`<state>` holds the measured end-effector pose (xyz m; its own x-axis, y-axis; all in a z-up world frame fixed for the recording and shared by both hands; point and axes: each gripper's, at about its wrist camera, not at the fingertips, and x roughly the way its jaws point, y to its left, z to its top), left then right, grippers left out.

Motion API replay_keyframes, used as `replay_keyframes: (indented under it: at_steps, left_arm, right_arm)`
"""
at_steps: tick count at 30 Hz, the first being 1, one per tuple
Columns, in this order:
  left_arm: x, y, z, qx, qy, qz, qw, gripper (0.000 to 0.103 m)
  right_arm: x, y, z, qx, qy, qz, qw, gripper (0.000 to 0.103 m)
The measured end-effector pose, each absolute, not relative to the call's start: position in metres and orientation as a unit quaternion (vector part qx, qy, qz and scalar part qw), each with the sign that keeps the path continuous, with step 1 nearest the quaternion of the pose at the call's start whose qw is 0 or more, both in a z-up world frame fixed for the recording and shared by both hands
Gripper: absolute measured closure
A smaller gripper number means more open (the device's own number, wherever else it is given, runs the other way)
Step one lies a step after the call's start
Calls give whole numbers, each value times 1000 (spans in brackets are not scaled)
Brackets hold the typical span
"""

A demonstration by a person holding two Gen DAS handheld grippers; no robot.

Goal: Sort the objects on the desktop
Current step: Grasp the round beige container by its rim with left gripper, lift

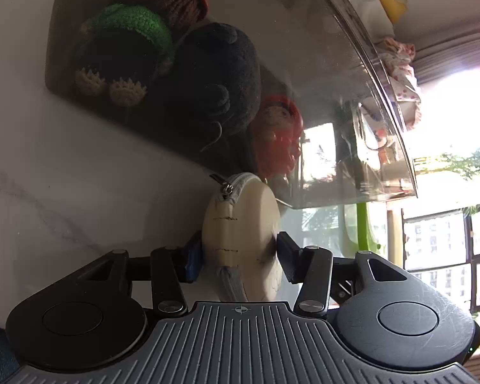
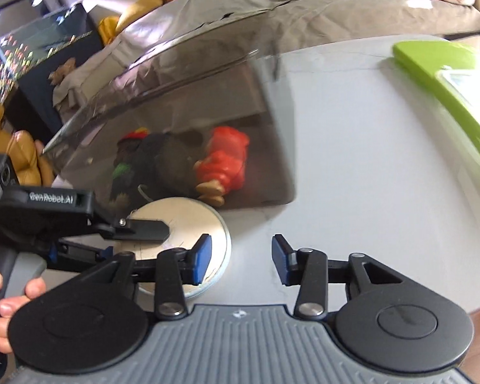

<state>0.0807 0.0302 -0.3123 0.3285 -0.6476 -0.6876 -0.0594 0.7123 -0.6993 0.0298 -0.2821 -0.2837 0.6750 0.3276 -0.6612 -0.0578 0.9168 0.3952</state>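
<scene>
Left gripper (image 1: 240, 252) clamped on round cream zippered pouch (image 1: 243, 236), pads pressing both faces, pouch on edge over white marble tabletop (image 1: 64, 176), just beside smoky transparent plastic bin (image 1: 304, 64) holding crocheted toys (image 1: 124, 54); right gripper (image 2: 241, 257) open, nothing between pads, above tabletop near pouch; lime-green plastic item (image 2: 448, 86) at far table edge.

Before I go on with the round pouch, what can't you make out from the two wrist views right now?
- Round zip pouch, left wrist view: its lower end is hidden behind the left gripper.
- Toys in the tinted plastic bin, both views: dark wall and reflections obscure the black plush.
- Right wrist view: blurred; the green tray is cut off by the right edge.
- Right gripper: nothing between its fingers.
</scene>
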Motion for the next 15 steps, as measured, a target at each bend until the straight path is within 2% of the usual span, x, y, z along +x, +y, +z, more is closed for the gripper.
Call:
replay_keyframes:
  at_steps: [2, 4, 6, 9, 15]
  left_arm:
    - [77, 29, -309, -322, 542, -198, 751, 54]
    - [71, 33, -295, -325, 540, -215, 746, 61]
    - [62, 38, -271, -319, 537, -243, 742, 61]
    - [52, 44, -218, -286, 521, -282, 753, 61]
    - [102, 43, -112, -248, 476, -286, 794, 61]
  right_arm:
    - [21, -294, -282, 190, 382, 95, 899, 54]
    - [11, -303, -281, 205, 372, 85, 901, 54]
    - [0, -314, -278, 218, 362, 78, 903, 54]
    - [-14, -333, -275, 245, 343, 66, 904, 46]
    - [-24, -362, -278, 322, 315, 61, 891, 46]
